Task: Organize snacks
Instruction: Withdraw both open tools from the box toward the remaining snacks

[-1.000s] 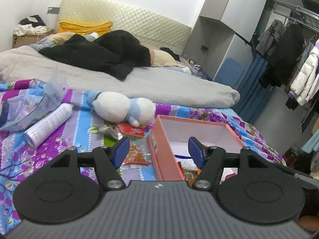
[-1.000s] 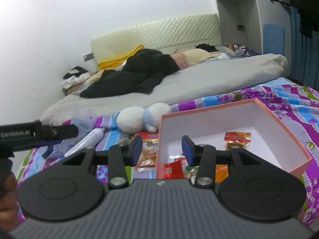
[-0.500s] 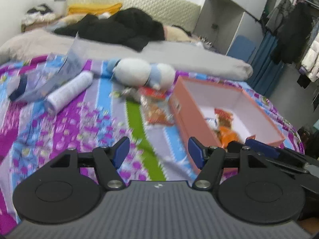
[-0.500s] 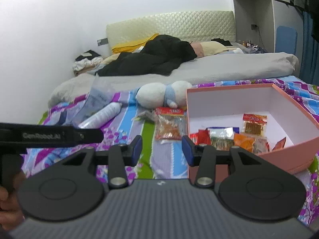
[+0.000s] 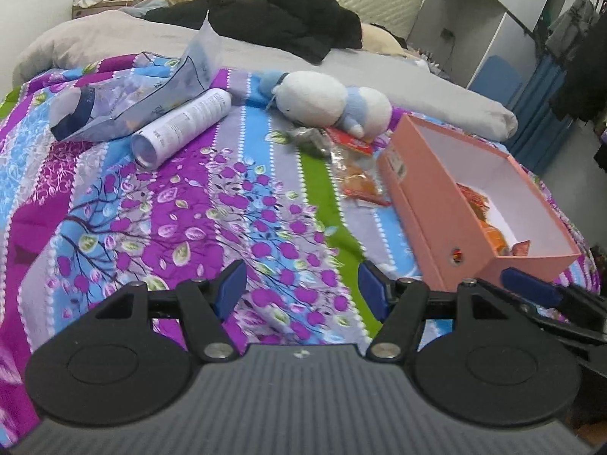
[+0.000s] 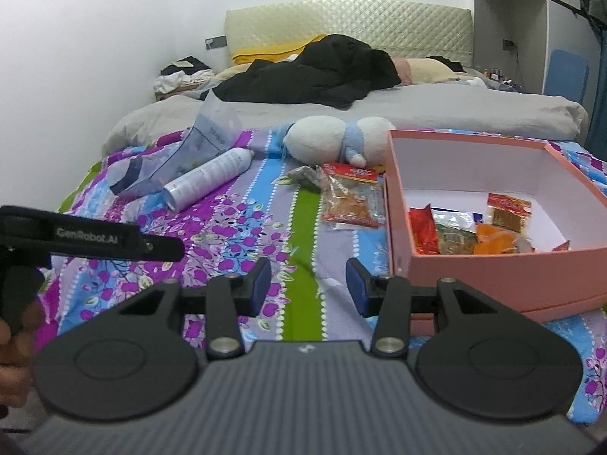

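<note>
While both grippers hang above the floral bedspread (image 5: 159,208), neither has hold of anything. The left gripper (image 5: 301,290) stands with its blue-padded fingers (image 5: 231,286) wide apart, only the purple-flowered cloth showing between them. The right gripper (image 6: 309,284) has just been opening its jaws, and its fingers (image 6: 261,278) now stand moderately apart over the green stripe of the bedspread, with nothing between them.

The pink cardboard box (image 6: 504,269) sits open on the bed to the right of both grippers, its near wall just beside the right gripper's right finger. Inside it, gathered toward the near end, lie several snack packets (image 6: 455,233): a red one, a dark mottled one, an orange one, and a clear packet with a red header (image 6: 508,212) farther back. Outside the box, touching or almost touching its left wall, a clear packet of orange snacks with a red header (image 6: 353,204) lies flat on the bedspread, and a small crumpled grey-green wrapper (image 6: 307,176) lies just beyond it.

A white and blue plush toy (image 6: 337,142) rests behind those two, near the box's far left corner. Farther left, a white spray can (image 6: 208,178) lies on its side against a translucent plastic bag (image 6: 197,148). A black garment (image 6: 315,72) lies heaped on the grey duvet (image 6: 455,110) near the quilted headboard (image 6: 341,24).
</note>
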Demonstrator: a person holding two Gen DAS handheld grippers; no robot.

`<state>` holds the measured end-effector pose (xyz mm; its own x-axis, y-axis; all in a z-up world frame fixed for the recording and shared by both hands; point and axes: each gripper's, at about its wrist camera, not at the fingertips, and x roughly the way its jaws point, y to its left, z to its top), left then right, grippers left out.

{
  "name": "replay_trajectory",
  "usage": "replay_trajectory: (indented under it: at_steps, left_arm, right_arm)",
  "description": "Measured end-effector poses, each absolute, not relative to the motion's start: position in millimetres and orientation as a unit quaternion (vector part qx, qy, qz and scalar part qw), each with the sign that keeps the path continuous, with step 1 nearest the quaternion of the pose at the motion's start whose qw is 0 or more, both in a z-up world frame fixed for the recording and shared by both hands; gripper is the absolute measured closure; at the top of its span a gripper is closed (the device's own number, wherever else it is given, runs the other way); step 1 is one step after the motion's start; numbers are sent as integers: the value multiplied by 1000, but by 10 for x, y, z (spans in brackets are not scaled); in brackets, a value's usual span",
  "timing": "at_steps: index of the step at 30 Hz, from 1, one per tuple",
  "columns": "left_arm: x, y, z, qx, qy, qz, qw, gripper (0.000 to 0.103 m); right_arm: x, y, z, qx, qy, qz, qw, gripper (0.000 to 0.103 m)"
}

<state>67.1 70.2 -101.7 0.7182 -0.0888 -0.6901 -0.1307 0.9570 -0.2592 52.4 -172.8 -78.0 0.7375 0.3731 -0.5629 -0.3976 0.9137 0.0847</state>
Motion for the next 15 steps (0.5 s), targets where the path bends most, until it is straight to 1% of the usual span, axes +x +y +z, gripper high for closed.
replay_trajectory:
  at_steps: [1,2,3,6,9,15]
  left_arm:
    - [714,739,-1033,-147,377,13,914,28]
    - [762,777,-1051,-148,379,15,913,26]
    - [809,806,-1060,-147,381,20,913,23]
    - [963,902,-1115,-141,385,35,912,16]
    - [1126,1013,-1181,-152,389,42,908,13]
    - [1530,1238,-1337,-173,394,37,902,13]
  right_arm:
    - [550,-1694,-790,-22,297,208,932,26]
    - [570,-1667,-800,-23,294,209,932,19]
    - [585,-1636,-804,-24,290,210,933,17]
    - [658,-1536,-835,-39,290,210,933,17]
    - [764,-1453,-882,-45,296,210,931,17]
    - [991,-1246,-1004,-60,303,209,928,17]
